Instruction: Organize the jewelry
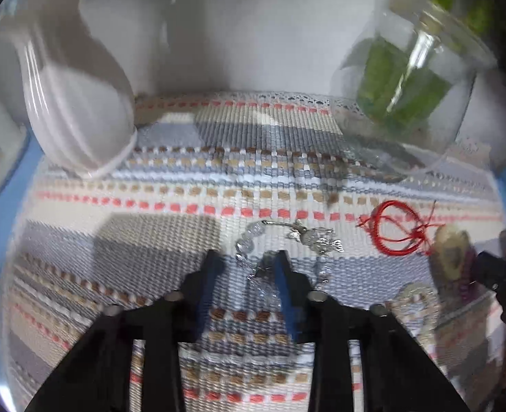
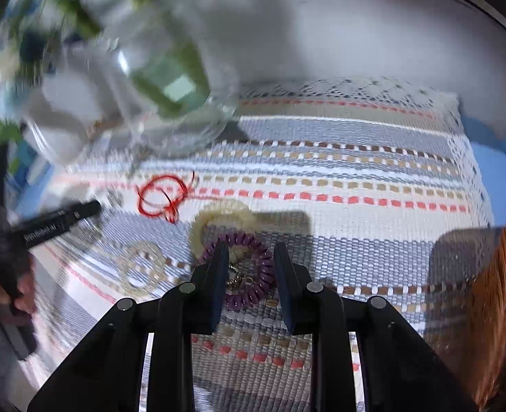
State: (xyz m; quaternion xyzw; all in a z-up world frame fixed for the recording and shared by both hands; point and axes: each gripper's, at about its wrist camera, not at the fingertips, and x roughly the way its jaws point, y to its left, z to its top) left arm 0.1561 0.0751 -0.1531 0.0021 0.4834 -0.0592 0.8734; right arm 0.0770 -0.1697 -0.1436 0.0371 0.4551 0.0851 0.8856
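Note:
My left gripper (image 1: 246, 257) is open just above a clear crystal bead bracelet (image 1: 253, 261) with a silver charm (image 1: 314, 238) on the striped woven mat (image 1: 150, 240); beads lie between its fingers. A red cord bracelet (image 1: 395, 230) lies to its right, also in the right wrist view (image 2: 163, 197). My right gripper (image 2: 249, 250) is open around a purple coil hair tie (image 2: 253, 274) with a small gold charm (image 2: 239, 278). A cream coil tie (image 2: 218, 218) touches it behind. A pale clear coil ring (image 2: 139, 267) lies to the left.
A white ribbed stand (image 1: 78, 113) stands at the mat's back left. A glass vase with green stems (image 1: 410, 79) stands at the back right, also in the right wrist view (image 2: 163, 86). The left gripper's black body (image 2: 47, 226) shows there. An orange-brown fringe (image 2: 493, 309) lies at right.

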